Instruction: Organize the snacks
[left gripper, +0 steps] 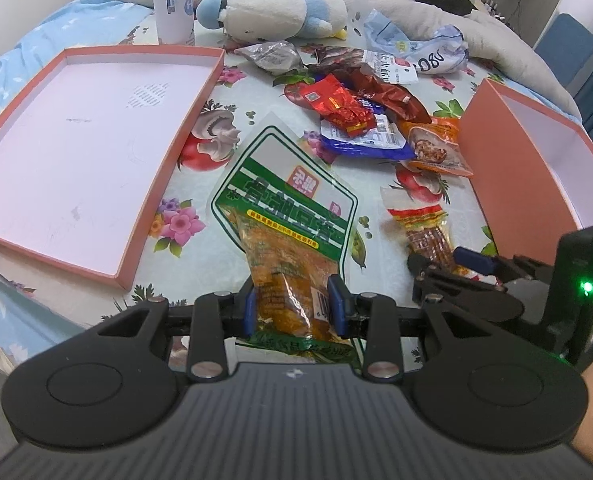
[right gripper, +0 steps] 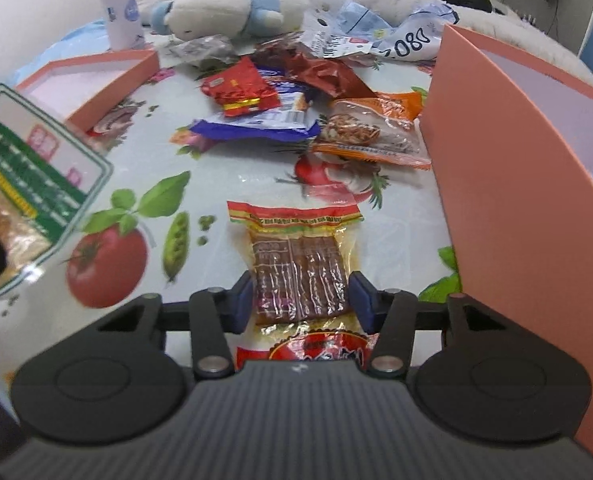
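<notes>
My left gripper is shut on the lower end of a green-and-white snack packet, which sticks out forward over the floral tablecloth; the same packet shows at the left edge of the right wrist view. My right gripper stands low over a clear packet of brown dried strips lying flat on the cloth. Its blue pads sit just beside the packet's two long edges and do not squeeze it. In the left wrist view that right gripper is at the packet's near end.
A shallow pink tray-like box lies at the left and a deeper pink box stands close on the right. Several loose snack packets are heaped further back, with a plush toy, a white bottle and crumpled bags behind.
</notes>
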{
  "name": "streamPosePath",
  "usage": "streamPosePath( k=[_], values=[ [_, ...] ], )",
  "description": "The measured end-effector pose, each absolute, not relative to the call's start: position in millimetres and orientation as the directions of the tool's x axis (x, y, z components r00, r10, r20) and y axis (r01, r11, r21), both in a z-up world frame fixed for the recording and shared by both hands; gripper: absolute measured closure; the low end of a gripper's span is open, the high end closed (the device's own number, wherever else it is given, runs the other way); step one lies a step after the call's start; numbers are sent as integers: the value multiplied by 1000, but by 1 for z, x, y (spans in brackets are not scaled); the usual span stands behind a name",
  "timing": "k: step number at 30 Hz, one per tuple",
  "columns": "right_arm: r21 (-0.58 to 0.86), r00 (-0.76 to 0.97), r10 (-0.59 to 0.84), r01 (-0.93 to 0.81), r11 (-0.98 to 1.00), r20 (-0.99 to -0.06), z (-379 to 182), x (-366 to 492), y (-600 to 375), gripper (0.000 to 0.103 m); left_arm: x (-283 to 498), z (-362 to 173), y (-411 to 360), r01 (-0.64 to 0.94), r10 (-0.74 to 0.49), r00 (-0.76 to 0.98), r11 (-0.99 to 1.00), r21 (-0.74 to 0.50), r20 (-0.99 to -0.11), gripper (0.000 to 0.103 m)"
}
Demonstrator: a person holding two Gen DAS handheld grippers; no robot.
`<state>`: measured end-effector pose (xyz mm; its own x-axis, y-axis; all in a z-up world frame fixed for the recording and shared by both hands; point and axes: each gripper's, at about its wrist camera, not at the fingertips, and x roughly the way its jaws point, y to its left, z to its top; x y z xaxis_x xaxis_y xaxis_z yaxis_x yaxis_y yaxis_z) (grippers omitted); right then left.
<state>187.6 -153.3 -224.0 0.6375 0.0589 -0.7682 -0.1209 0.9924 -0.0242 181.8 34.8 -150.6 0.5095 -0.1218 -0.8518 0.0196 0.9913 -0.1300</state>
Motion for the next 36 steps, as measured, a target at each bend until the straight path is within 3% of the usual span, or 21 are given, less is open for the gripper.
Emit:
streamPosePath(
  k=[18, 27, 34, 35, 36],
  values=[
    [89, 763, 133, -100, 991, -633, -109, 106, -177, 51, 151, -68, 13, 91, -179, 604, 984, -156, -777, 63],
    [108, 830, 97, -44, 993, -550, -58, 58, -207, 51, 126, -31, -16, 173, -261, 631, 965, -195, -730, 63],
    [119, 842, 38, 31, 992, -539, -43, 38, -241, 52, 116, -19, -52, 246, -331, 620, 943, -225, -712, 63],
    [123, 840, 32, 42, 992, -541, -43, 36, -247, 55, 115, -18, -58, 255, -340, 616, 939, -229, -711, 63],
    [127, 836, 30, 47, 991, -547, -44, 36, -251, 91, 115, -18, -62, 263, -349, 612, 936, -233, -710, 63]
  ],
)
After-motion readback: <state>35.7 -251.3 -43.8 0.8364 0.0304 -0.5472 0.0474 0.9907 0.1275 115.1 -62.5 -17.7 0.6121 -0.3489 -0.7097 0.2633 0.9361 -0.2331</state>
